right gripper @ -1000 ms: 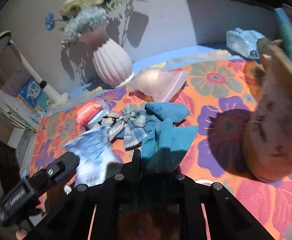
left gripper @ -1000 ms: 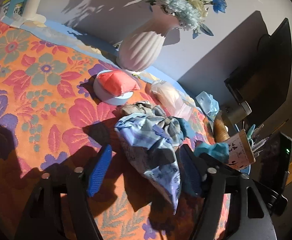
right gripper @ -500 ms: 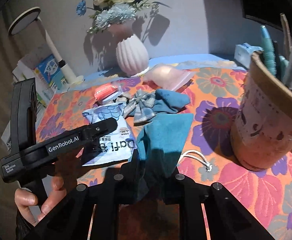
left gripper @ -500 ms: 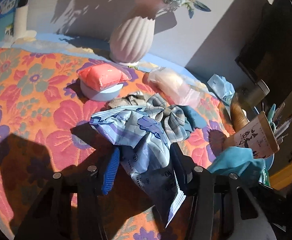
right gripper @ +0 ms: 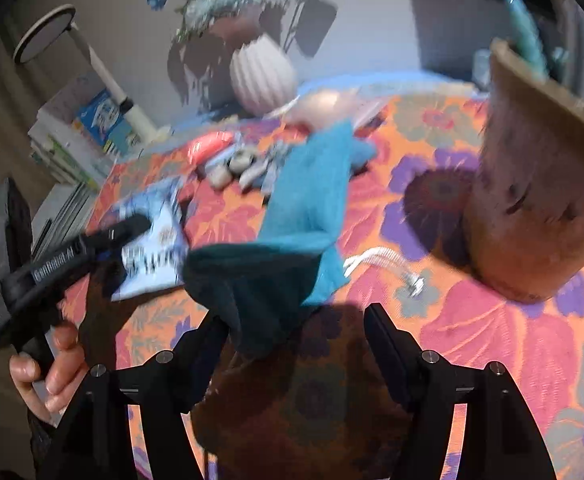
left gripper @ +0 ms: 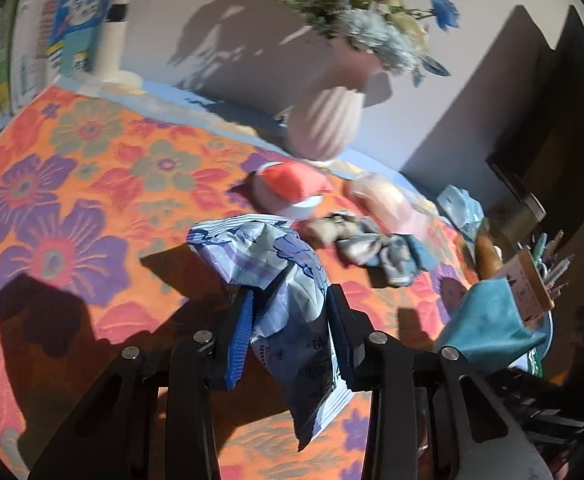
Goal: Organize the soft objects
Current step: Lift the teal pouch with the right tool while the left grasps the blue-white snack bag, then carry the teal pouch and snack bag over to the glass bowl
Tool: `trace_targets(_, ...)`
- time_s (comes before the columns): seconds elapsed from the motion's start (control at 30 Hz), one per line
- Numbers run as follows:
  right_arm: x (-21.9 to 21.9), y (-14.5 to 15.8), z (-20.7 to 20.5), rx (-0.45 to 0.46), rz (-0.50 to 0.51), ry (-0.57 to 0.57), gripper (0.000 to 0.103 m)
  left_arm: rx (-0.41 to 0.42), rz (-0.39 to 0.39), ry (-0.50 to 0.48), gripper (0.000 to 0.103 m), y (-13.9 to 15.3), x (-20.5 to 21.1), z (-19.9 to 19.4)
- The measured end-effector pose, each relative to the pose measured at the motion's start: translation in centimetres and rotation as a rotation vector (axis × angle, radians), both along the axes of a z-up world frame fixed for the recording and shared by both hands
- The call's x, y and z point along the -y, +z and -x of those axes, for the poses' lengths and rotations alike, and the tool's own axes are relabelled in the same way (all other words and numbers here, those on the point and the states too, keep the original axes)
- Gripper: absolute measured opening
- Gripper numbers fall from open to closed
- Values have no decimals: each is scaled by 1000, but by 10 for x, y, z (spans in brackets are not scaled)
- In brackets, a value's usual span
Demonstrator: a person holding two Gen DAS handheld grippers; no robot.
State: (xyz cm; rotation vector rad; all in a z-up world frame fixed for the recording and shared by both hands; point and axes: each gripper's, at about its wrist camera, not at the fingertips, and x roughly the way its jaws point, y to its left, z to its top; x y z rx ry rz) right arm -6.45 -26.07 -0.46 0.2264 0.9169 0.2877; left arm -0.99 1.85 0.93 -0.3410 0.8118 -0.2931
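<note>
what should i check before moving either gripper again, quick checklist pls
1. Left gripper has the blue-and-white packet pinched between its fingers: ok.
2. Packet is lifted off the floral tablecloth: cannot tell, its lower end hangs low.
3. Right gripper is shut on the teal pouch: not ok, its jaws stand apart and the pouch only drapes over the left finger.
4. Pouch's white drawstring is free of the pen cup: ok, it lies on the cloth short of the cup.
5. Plaid bow and red cushion are out of the held packet's way: ok, both lie farther back.
</note>
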Motion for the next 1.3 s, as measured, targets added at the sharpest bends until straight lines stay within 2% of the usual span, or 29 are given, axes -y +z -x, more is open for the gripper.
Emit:
trace_targets(0.13,4,20,16,88,69,-54,68,14,19,-8,33,-4,-7,2)
trace_targets(0.2,7,32,31,170,109,-84,68,26,17,-12,33,-6,-6,3)
trace_targets(0.3,1,57,46,289,120,-46,69,30,30,-17,33,-6,-6,3)
trace_targets(0.33,-5,61,45,304,128,-27,80,28,42,-16,33,-7,-8,2)
trace_targets(0.37,-14,62,40,303,142,1,97,25,51,-15,33,-7,-9,2)
trace_targets(0.4,-21,58,33,280,161,20,101,23,60,-14,33,-8,-10,2)
trace_targets(0.43,-28,42,18,209,203,17,100,21,69,-14,33,-8,-12,2)
trace_targets(0.5,-27,13,1,93,212,-14,85,23,75,-17,33,-9,-13,4)
trace_targets(0.53,-20,-5,-7,23,145,-7,80,26,77,-23,33,-9,-13,5)
trace_targets(0.57,-13,-16,-9,-4,94,-18,80,26,79,-27,33,-9,-13,5)
trace_targets(0.63,-4,-23,-7,9,84,-44,80,27,79,-35,33,-10,-11,3)
trace_targets(0.73,-4,-21,0,45,119,-58,80,33,69,-44,33,-9,-9,3)
trace_targets(0.8,-3,-18,6,67,104,-68,80,36,64,-45,33,-9,-8,4)
trace_targets(0.93,-9,-27,2,38,171,-95,80,40,45,-46,33,-8,-6,5)
trace_targets(1.0,-18,-26,2,57,220,-90,71,45,30,-49,33,-7,-3,6)
trace_targets(1.07,-22,-25,3,69,251,-73,50,52,4,-53,33,-4,1,8)
trace_targets(1.13,-23,-22,6,79,223,-37,29,63,-20,-74,33,-1,9,13)
trace_targets(1.3,-2,-6,24,92,78,-13,23,73,0,-176,30,7,32,34)
